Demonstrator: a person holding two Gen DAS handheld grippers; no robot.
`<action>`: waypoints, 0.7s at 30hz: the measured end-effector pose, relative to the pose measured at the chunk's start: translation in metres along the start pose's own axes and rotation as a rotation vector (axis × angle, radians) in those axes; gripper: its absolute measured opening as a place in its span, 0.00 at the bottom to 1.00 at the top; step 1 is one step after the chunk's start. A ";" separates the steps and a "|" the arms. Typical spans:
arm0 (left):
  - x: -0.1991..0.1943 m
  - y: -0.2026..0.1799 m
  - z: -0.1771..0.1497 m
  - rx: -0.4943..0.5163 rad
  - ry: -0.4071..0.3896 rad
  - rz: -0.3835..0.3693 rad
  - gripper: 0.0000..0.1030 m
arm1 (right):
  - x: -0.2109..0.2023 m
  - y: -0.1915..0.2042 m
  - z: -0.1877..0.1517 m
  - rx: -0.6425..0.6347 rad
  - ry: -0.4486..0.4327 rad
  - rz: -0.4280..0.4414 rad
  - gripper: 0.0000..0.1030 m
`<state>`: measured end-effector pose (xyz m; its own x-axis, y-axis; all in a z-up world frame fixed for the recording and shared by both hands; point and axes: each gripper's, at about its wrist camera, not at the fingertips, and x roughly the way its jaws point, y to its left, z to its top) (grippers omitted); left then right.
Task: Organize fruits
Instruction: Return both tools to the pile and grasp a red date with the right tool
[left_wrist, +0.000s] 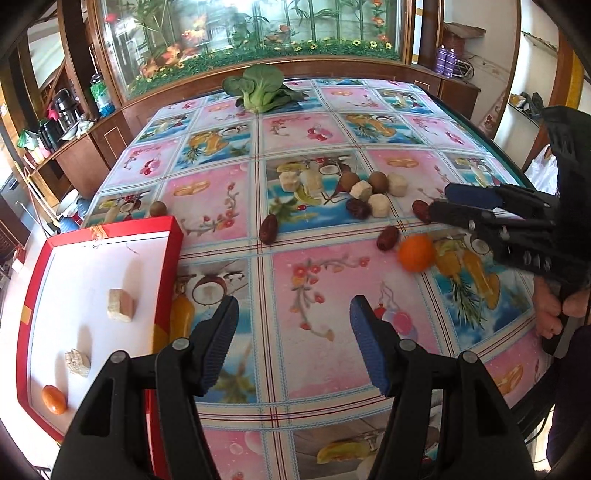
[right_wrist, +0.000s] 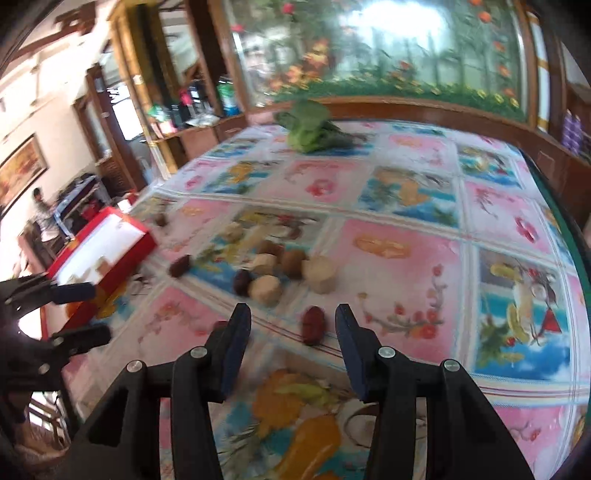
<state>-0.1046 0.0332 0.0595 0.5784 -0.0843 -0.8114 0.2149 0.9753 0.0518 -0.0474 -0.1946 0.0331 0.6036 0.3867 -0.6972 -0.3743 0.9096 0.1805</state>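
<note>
Because the wrinkled dark-red date (right_wrist: 312, 325) lying on the fruit-patterned plastic tablecloth (right_wrist: 406, 258) sits just ahead of the right gripper (right_wrist: 293, 332), between the lines of its spread, empty fingers, it looks the likely next pick; it should be light, slightly soft and leathery, so a gentle squeeze across its narrow middle ought to hold it without slipping. Beyond it cluster pale beige cut chunks (right_wrist: 264, 290), brown round fruits (right_wrist: 293, 263) and more dates, blurred in this view, so their exact contacts are hard to judge. A smooth orange (left_wrist: 416, 253) lies near the right gripper. At the table's left edge, the red-rimmed shallow box (left_wrist: 173, 236) already holds two beige chunks and a small orange fruit (left_wrist: 54, 398). Nearby, the left gripper (left_wrist: 291, 339) hovers spread wide and empty
</note>
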 end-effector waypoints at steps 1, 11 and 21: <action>0.000 -0.001 0.000 0.004 -0.001 -0.003 0.62 | 0.003 0.001 0.000 -0.004 0.007 -0.011 0.41; 0.001 -0.051 -0.002 0.146 -0.002 -0.163 0.62 | 0.028 0.009 -0.002 -0.070 0.074 -0.066 0.17; 0.020 -0.087 0.000 0.176 0.037 -0.278 0.62 | 0.024 -0.014 0.001 0.074 0.106 0.010 0.17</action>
<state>-0.1115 -0.0532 0.0389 0.4507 -0.3314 -0.8289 0.4946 0.8657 -0.0771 -0.0274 -0.1984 0.0143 0.5211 0.3813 -0.7636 -0.3248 0.9160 0.2357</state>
